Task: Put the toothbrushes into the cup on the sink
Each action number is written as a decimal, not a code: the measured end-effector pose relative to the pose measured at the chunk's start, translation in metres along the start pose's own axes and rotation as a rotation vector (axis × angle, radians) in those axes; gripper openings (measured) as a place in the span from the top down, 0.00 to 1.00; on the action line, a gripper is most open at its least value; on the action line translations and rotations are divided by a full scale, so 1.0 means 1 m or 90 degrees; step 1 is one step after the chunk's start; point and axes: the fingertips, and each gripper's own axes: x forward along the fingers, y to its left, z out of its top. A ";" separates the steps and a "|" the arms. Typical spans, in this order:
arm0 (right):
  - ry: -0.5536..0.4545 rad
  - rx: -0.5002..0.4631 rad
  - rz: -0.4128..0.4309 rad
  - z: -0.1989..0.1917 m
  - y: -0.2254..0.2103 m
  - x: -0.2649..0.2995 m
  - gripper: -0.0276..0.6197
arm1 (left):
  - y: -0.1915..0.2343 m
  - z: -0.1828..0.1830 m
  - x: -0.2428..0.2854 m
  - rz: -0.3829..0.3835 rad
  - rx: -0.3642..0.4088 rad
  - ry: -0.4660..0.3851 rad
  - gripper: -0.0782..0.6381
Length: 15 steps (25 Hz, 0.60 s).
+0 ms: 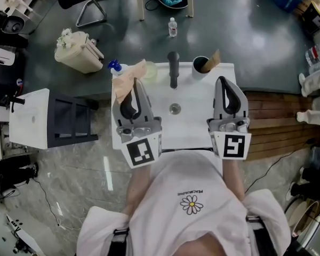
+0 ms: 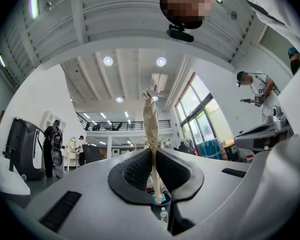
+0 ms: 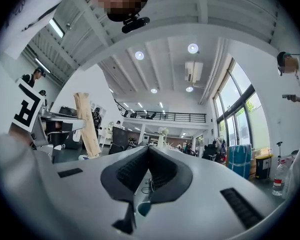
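Note:
A white sink (image 1: 194,116) lies below me in the head view. A dark cup (image 1: 200,66) stands at its back right corner, with one tan paper-wrapped toothbrush (image 1: 213,61) leaning in it. My left gripper (image 1: 136,85) hovers over the sink's left edge, shut on another tan wrapped toothbrush (image 1: 127,82). In the left gripper view that toothbrush (image 2: 151,129) stands upright, pinched between the closed jaws of the left gripper (image 2: 154,153). My right gripper (image 1: 223,82) hangs over the sink's right side, just in front of the cup. The right gripper (image 3: 148,151) is shut with nothing in it.
A black faucet (image 1: 173,68) and a drain (image 1: 174,109) mark the sink's middle. A blue-capped bottle (image 1: 114,66) stands at the back left corner. A white bin (image 1: 77,51) and a water bottle (image 1: 173,27) are on the floor behind. A white shelf unit (image 1: 32,119) stands left, wooden slats (image 1: 277,121) right.

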 end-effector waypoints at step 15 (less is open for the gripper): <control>-0.003 0.001 -0.003 0.005 0.002 -0.002 0.94 | 0.003 0.001 -0.008 0.000 -0.006 -0.030 0.84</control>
